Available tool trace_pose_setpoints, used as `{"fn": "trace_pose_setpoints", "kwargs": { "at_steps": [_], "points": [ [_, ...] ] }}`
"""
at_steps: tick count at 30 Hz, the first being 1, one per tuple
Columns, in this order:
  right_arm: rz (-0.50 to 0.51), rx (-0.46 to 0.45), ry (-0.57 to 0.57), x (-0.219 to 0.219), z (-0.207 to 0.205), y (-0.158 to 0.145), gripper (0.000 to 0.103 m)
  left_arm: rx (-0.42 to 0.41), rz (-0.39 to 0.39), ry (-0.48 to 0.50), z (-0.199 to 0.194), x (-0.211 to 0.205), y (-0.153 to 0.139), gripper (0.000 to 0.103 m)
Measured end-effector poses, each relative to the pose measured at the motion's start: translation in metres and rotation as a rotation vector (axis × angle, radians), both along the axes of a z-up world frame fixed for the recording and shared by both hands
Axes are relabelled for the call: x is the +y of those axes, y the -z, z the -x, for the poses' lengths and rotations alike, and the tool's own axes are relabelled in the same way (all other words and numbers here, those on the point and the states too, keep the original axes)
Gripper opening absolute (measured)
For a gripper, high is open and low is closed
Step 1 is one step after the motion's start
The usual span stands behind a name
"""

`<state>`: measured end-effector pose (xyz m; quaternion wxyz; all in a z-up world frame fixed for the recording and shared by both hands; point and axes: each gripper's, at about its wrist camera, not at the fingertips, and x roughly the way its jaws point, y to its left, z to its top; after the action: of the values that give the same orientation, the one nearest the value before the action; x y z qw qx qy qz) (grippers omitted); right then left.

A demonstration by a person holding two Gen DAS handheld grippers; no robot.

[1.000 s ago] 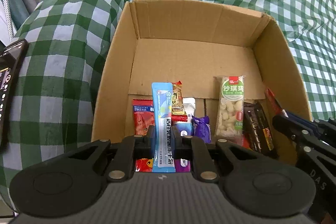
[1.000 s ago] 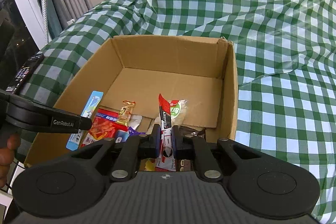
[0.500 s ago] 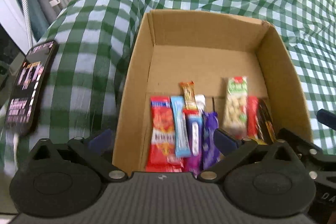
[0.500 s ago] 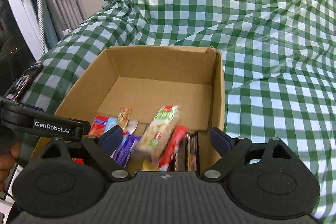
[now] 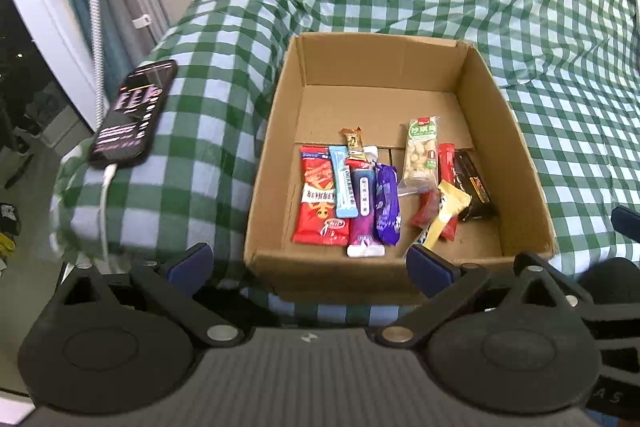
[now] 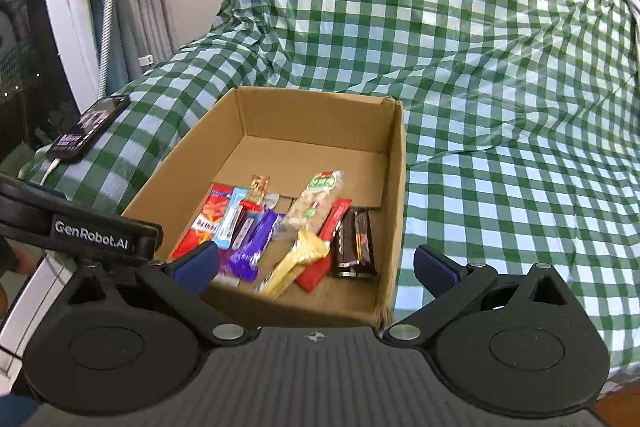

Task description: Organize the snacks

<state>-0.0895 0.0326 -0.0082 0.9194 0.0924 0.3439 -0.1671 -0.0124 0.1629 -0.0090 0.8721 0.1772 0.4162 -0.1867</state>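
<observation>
An open cardboard box (image 5: pixel 380 83) (image 6: pixel 316 115) sits on the green checked cloth. Several snack packets lie flat in its near half: a red packet (image 5: pixel 318 203), a light blue stick (image 5: pixel 343 187), a purple bar (image 5: pixel 386 205), a green-and-white nut bar (image 5: pixel 420 151), a yellow wrapper (image 5: pixel 444 219) and a dark bar (image 5: pixel 472 187). My left gripper (image 5: pixel 310 263) is open and empty, just short of the box's near wall. The right gripper (image 6: pixel 316 265) hangs over the near edge with its jaws opening and nothing between them. The red bar (image 6: pixel 332 239) lies among the others.
A black phone (image 5: pixel 134 111) (image 6: pixel 90 127) with a white cable lies on the cloth left of the box. Curtains and a white frame stand at far left. The checked cloth (image 6: pixel 500 187) spreads wide to the right. The left gripper's body (image 6: pixel 92 233) crosses the right wrist view.
Both grippers let go of their packets, the blue stick and the red bar, which now lie in the box. Both opened wide and drew back and up from the box.
</observation>
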Motion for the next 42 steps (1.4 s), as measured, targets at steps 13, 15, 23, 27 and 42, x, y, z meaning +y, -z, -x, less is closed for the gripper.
{"fn": "trace_pose_setpoints", "kwargs": {
  "at_steps": [13,15,23,27,42],
  "points": [
    [0.103,-0.061,-0.024,0.03,0.045,-0.024,0.102,-0.058,0.036,-0.019,0.045,0.025,-0.021,0.103],
    [0.111,-0.065,-0.022,0.031,0.049,-0.026,0.102,-0.059,0.043,-0.02,0.049,0.027,-0.022,0.103],
    [0.123,-0.071,-0.021,0.036,0.054,-0.028,0.102,-0.024,0.067,-0.061,0.048,0.035,-0.023,0.103],
    [0.127,-0.07,-0.022,0.036,0.054,-0.03,0.102,-0.023,0.058,-0.073,0.047,0.036,-0.021,0.103],
    [0.12,-0.061,-0.022,0.037,0.053,-0.028,0.102,-0.052,0.0,-0.078,0.045,0.032,-0.017,0.103]
  ]
}}
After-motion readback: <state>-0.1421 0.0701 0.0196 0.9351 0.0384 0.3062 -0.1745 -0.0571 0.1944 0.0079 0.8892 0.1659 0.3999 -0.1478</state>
